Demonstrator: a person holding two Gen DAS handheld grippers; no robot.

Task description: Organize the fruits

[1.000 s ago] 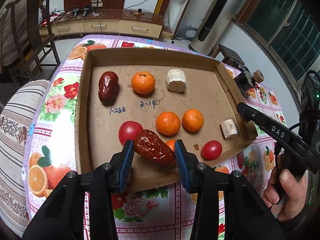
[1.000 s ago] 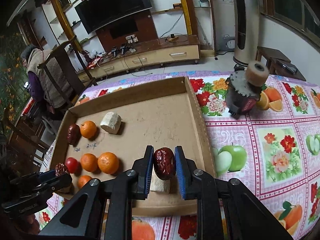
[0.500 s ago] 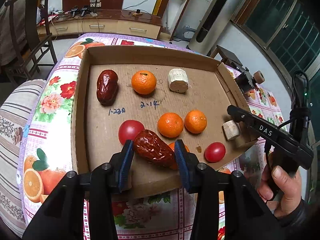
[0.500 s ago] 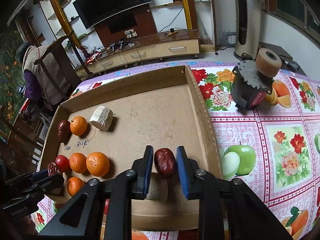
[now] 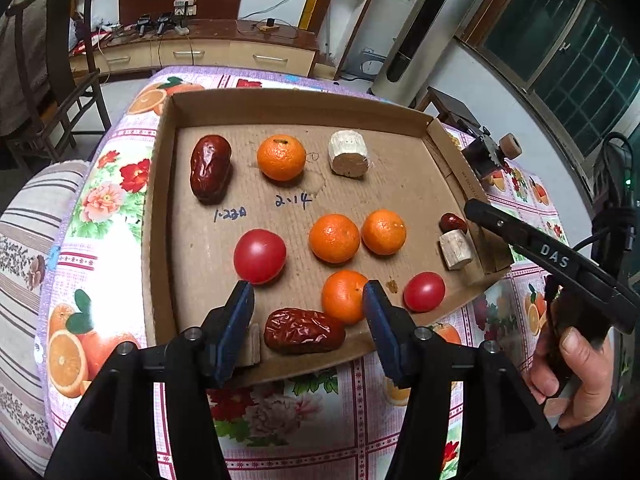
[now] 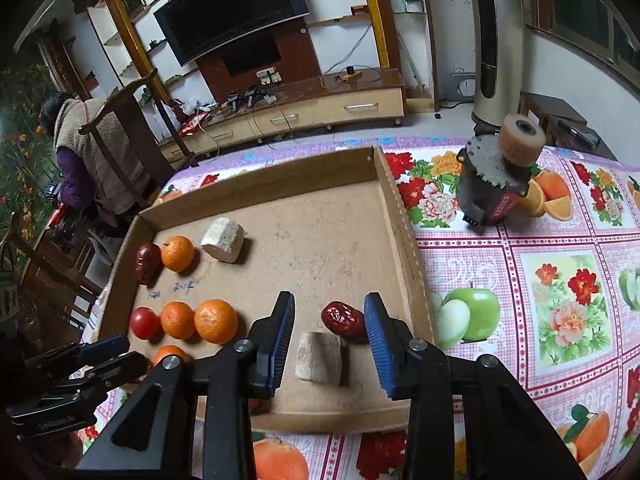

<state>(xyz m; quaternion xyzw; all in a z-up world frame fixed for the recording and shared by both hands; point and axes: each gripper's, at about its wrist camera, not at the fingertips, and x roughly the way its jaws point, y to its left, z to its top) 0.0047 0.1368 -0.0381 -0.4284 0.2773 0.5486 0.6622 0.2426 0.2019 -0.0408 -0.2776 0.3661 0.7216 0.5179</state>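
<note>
Both tongs stand wide, holding nothing. Left tongs [image 5: 308,322] straddle a date [image 5: 303,331] at the tray's [image 5: 160,216] six o'clock edge; right tongs [image 6: 329,340] straddle another date [image 6: 344,321] (four o'clock corner). We should lift straight up, clear of neighbouring fruit.

Before you, a cardboard tray [image 5: 160,216] sits on the table [image 5: 100,208]. In its far row, left to right, lie a date [image 5: 210,168], a mandarin [image 5: 281,157] and a cut stalk piece [image 5: 349,153]. Nearer, a tomato [image 5: 259,255] lies left of two touching mandarins [image 5: 334,238]. Nearest you, another date [image 5: 303,330] touches a mandarin [image 5: 344,296] behind it.
</note>
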